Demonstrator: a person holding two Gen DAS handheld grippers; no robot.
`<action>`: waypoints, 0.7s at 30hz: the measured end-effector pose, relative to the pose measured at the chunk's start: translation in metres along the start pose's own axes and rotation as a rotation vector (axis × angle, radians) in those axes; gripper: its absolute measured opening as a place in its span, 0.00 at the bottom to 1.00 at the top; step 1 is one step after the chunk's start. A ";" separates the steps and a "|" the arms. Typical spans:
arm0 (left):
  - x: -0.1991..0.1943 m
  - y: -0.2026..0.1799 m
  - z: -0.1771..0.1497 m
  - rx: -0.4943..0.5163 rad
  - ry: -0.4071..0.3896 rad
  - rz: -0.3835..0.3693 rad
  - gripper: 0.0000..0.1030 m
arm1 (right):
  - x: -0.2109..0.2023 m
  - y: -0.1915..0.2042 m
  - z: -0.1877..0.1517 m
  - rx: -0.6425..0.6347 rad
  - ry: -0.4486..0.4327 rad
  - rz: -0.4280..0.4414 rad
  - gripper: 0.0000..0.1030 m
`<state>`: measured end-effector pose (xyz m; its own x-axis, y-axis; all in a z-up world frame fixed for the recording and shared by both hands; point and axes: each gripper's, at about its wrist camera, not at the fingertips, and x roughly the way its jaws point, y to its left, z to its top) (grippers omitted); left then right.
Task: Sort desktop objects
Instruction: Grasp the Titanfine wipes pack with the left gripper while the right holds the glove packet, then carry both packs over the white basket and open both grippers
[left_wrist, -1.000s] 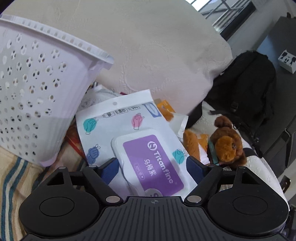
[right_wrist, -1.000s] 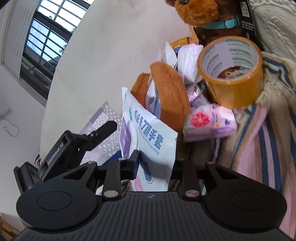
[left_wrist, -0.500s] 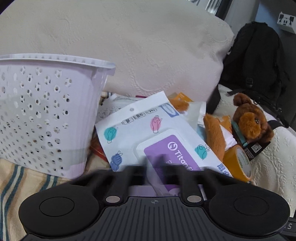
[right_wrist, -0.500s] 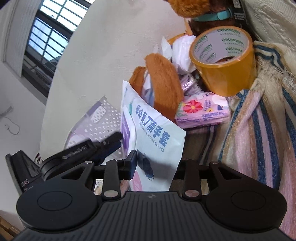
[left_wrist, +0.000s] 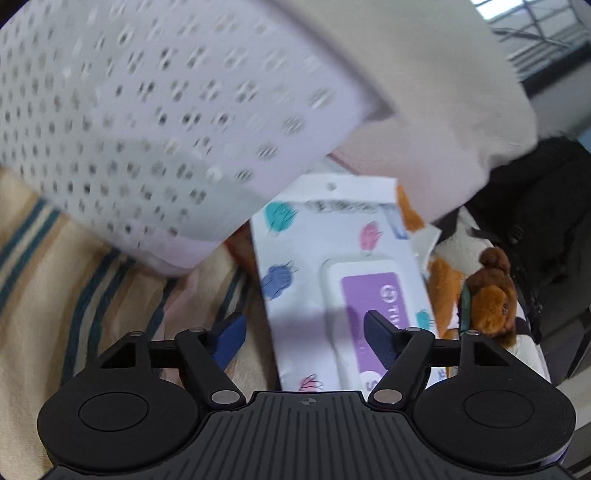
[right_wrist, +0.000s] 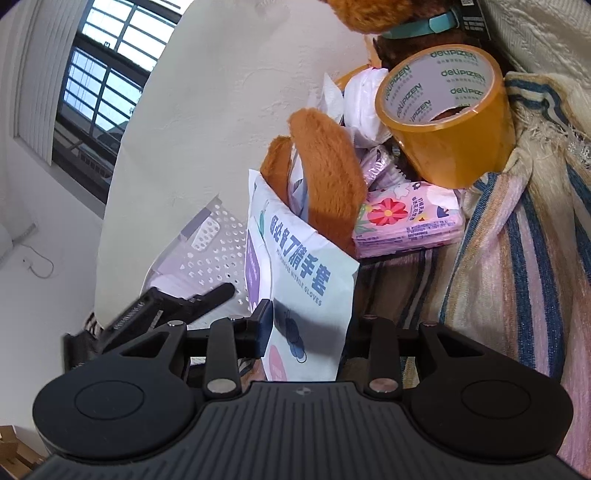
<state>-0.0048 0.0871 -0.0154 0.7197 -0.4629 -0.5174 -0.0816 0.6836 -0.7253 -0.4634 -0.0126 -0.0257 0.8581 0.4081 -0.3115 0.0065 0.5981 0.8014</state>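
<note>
Glove pack, white with a purple lid, stands on edge on the striped cloth, pinched in the right gripper, while the left gripper, jaws just reopened wide and empty, hovers beside the perforated basket.

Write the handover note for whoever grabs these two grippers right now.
Left gripper: open, jaws have just been opening; the glove pack edge lies between them, not pinched.
Right gripper: appears shut on the glove pack's other end.
Things: white perforated basket is beside the pack on the striped cloth. Tape roll, pink tissue pack and plush dog lie in the pile beyond.
Done: unclear; the basket's inside is out of sight.
Left: the pack, tape, tissues and dog are not yet sorted.
</note>
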 end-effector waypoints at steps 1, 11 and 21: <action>0.005 0.002 0.000 -0.012 0.013 -0.006 0.82 | -0.001 0.000 0.000 0.001 -0.003 0.001 0.39; 0.004 -0.040 -0.016 0.245 -0.145 -0.020 0.10 | -0.005 -0.001 -0.005 -0.035 -0.034 -0.043 0.47; -0.003 -0.070 -0.047 0.479 -0.204 0.029 0.06 | -0.014 0.046 -0.025 -0.323 -0.182 -0.140 0.47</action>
<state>-0.0338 0.0138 0.0150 0.8457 -0.3527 -0.4005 0.1865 0.8985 -0.3974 -0.4877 0.0264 0.0027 0.9377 0.1954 -0.2874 -0.0068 0.8371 0.5470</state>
